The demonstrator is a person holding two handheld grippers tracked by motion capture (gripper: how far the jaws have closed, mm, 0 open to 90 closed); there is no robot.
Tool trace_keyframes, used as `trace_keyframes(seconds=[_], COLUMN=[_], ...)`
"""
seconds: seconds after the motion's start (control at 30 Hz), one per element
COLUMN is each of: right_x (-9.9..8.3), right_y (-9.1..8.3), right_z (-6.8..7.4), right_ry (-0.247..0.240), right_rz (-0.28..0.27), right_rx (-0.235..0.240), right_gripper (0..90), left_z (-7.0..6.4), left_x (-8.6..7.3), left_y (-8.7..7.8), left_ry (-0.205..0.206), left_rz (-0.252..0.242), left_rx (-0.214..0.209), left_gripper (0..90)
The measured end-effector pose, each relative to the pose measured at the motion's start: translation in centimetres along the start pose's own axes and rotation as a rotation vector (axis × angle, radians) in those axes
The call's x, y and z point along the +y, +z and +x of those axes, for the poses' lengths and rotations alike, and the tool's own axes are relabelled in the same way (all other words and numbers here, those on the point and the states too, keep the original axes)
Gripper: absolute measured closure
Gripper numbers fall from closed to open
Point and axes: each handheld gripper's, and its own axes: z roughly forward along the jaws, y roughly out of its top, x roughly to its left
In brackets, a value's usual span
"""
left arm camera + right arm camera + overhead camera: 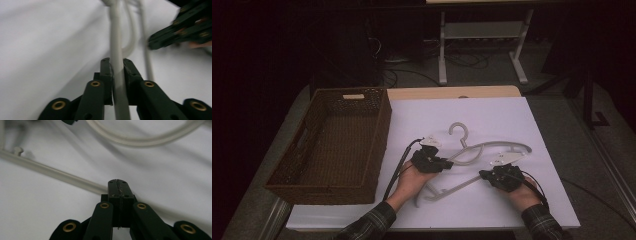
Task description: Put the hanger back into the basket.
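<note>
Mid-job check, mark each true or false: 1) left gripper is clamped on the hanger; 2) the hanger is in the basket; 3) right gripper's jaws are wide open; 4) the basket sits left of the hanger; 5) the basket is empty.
1) True: the left gripper is shut on a rod of the hanger.
2) False: the hanger lies on the white table, outside the basket.
3) False: the right gripper has its jaws pressed together.
4) True, in the high view.
5) True: nothing shows inside it.

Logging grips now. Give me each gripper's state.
Left gripper: shut on the hanger.
Right gripper: shut, jaws pressed together, nothing seen between them.
</note>
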Motion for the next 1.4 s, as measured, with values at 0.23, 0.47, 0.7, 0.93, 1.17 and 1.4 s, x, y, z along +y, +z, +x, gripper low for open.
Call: trace_keyframes(seconds=[0.23, 0.47, 0.7, 0.93, 1.17, 1.4], right_x=[0.4, 0.4, 0.2, 0.0, -0.2, -0.2], right_y=[-1.5, -2.1, -2.5, -2.9, -2.6, -2.6], right_z=[1.0, 1.8, 2.0, 1.5, 1.5, 1.3], right_ry=[-0.024, -0.034, -0.024, -0.005, -0.007, -0.004], right_rz=[-0.077, -0.098, -0.093, -0.114, -0.117, -0.130], right_rx=[0.026, 0.022, -0.013, -0.013, -0.016, -0.031], right_gripper=[74.4, 34.2, 15.6, 14.9, 13.4, 13.3], left_z=[-0.1, 0.2, 0.1, -0.3, 0.0, 0.7], left_x=[0.5, 1.1, 2.0, 4.1, 6.2, 7.3], left_y=[-0.8, -2.2, -4.0, -6.4, -9.2, -12.0], left_ry=[0.004, -0.013, -0.008, -0.008, -0.004, -0.015], left_rz=[-0.013, -0.044, -0.037, -0.031, -0.043, -0.044], left_rx=[0.028, 0.043, 0.093, 0.123, 0.152, 0.168], left_gripper=[82.4, 82.4, 82.4, 82.4, 82.3, 82.3])
